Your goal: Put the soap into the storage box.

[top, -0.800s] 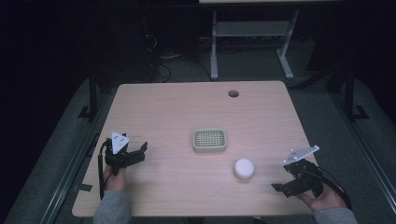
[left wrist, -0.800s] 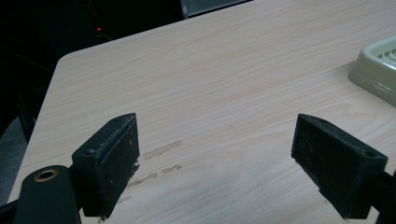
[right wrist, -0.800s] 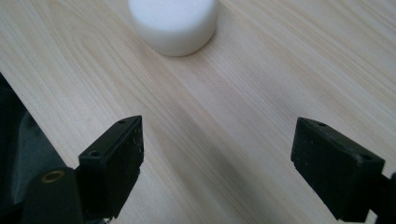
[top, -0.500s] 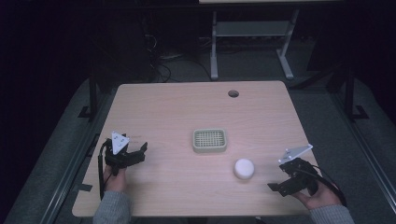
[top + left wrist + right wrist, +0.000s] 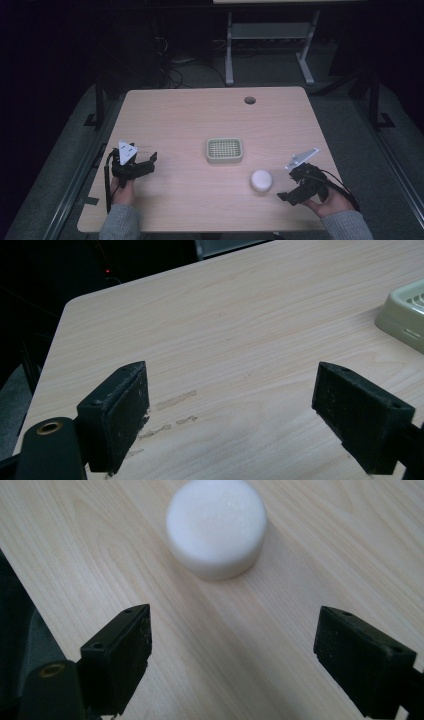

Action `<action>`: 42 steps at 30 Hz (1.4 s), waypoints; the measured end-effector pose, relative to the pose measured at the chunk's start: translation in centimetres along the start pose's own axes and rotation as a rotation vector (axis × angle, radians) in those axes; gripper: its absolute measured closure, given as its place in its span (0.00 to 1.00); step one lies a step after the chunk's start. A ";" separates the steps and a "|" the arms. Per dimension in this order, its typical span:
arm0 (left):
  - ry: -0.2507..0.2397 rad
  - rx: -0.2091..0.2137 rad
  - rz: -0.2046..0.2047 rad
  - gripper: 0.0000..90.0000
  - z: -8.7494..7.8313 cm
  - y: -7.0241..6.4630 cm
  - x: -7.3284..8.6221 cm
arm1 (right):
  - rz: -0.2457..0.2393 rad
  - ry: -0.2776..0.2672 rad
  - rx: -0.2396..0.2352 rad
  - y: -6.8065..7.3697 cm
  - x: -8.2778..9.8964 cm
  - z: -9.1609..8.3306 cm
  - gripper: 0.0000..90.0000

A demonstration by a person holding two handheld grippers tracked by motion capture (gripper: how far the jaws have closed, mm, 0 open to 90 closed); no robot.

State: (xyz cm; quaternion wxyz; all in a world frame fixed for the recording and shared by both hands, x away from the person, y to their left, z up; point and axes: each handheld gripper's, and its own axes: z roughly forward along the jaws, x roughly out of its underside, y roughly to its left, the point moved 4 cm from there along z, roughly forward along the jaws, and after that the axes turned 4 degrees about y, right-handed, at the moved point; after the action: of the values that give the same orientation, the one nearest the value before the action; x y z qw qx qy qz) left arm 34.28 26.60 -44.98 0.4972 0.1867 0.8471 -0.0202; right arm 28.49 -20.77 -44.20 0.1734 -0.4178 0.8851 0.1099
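Note:
A round white puck (image 5: 261, 180) lies on the wooden table (image 5: 200, 115), front right of centre. A pale green slotted tray (image 5: 224, 150) sits at the table's middle. My right gripper (image 5: 284, 196) is open, low over the table just right of the puck, its jaws pointing at it. In the right gripper view the puck (image 5: 216, 526) lies ahead of the open gripper (image 5: 232, 660), outside the jaws. My left gripper (image 5: 151, 161) is open near the table's left edge, well left of the tray. In the left gripper view the gripper (image 5: 230, 415) holds nothing and the tray's corner (image 5: 405, 315) shows at the right.
A round cable hole (image 5: 249, 100) is in the table's far right part. Behind the table stand a metal frame (image 5: 270, 45) and floor cables (image 5: 172, 70). Faint tape marks (image 5: 172, 405) lie on the wood by my left gripper. Dark floor surrounds the table.
My right gripper has shifted left and slightly forward toward the white puck. The left gripper has stayed put.

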 end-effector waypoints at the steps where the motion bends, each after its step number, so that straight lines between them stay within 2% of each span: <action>1: 0.001 0.003 -0.001 0.16 0.0 0.0 0.0 | -0.004 0.000 -0.004 0.0 -0.2 0.0 0.16; 14: 0.001 0.002 -0.003 0.16 0.1 -0.1 0.0 | -0.039 0.034 -0.023 0.8 -2.9 1.1 0.16; 29: 0.005 0.006 0.010 0.16 0.1 -0.3 -0.1 | -0.076 0.121 -0.029 0.8 -5.8 3.0 0.16; 42: 0.006 0.007 0.011 0.16 0.1 -0.3 -0.1 | -0.069 0.185 -0.042 0.4 -6.6 4.6 0.16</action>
State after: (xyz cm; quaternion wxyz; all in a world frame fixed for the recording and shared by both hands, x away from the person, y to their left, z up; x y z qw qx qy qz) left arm 34.28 26.25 -44.99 0.4943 0.1932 0.8473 -0.0198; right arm 33.03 -14.34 -45.75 0.0857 -0.4599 0.8799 0.0831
